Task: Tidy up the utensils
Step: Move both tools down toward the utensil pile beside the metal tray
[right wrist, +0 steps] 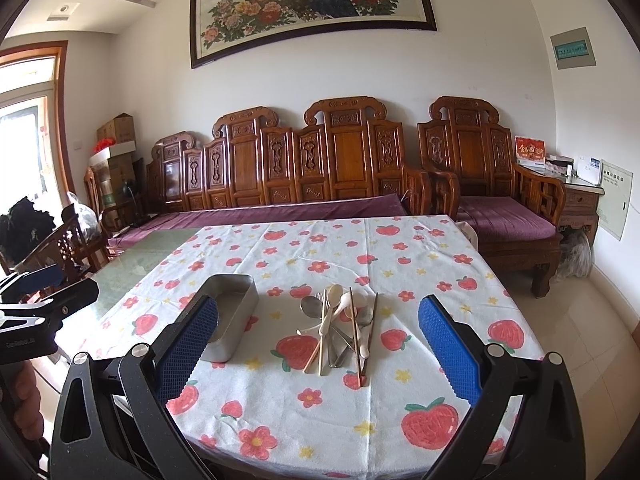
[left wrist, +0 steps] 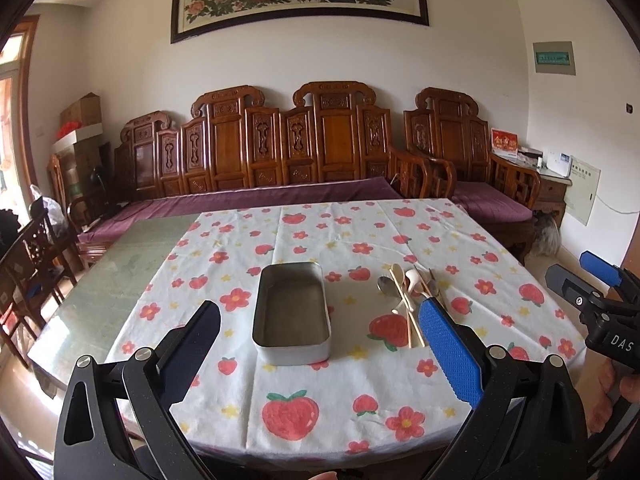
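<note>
Two hand-held grippers hovered wide open and empty above a table draped in a strawberry-print tablecloth [left wrist: 304, 392]. In the left wrist view, the left gripper [left wrist: 320, 344] framed the lower half of the frame, its jaws spread far apart around an empty metal tin [left wrist: 292, 312] at centre. Just right of the tin lay a pile of utensils [left wrist: 408, 296]: metal spoons, pale spoons and chopsticks, loosely crossed on the cloth. The right gripper [left wrist: 576, 276] showed at the right edge of that frame, its jaws parted, nothing between them. In the right wrist view, the right gripper [right wrist: 318, 328] likewise stood agape, with the utensils centred between its blue fingers [right wrist: 448, 344] and the tin partly hidden behind the left finger at centre left. A carved wooden bench [right wrist: 320, 160] with purple cushions lined the far wall under a framed peacock painting [right wrist: 312, 4].
</note>
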### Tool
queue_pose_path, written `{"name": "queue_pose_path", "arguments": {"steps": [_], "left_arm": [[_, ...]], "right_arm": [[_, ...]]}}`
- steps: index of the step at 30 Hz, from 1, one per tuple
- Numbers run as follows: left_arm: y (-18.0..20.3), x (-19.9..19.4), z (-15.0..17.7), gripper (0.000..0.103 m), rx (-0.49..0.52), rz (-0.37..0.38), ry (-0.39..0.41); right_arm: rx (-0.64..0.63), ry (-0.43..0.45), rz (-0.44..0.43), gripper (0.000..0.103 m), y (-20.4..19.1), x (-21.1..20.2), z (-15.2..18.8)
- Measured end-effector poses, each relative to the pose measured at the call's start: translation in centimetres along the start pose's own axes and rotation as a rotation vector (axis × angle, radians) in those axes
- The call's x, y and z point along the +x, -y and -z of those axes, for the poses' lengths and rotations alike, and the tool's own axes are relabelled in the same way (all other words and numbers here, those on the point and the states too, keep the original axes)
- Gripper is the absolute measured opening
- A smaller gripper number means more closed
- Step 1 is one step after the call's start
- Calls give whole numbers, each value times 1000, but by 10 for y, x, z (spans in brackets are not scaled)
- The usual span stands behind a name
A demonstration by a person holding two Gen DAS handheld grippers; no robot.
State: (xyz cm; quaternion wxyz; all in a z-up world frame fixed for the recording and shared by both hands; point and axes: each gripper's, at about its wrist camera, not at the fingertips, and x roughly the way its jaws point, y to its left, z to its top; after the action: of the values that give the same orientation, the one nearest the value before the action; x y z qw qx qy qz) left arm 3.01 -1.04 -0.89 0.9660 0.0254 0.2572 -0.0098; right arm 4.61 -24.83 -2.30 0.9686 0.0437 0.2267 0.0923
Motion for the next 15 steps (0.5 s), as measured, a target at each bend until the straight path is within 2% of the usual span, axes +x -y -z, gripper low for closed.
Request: {"name": "queue_pose_path", "arguments": {"steps": [8, 15], "left_arm": [[5, 57, 6, 97, 29, 31, -67], [15, 103, 9, 97, 57, 71, -124]], "right_arm": [[11, -71, 39, 100, 17, 50, 10], [12, -151, 82, 91, 36, 97, 19]]}}
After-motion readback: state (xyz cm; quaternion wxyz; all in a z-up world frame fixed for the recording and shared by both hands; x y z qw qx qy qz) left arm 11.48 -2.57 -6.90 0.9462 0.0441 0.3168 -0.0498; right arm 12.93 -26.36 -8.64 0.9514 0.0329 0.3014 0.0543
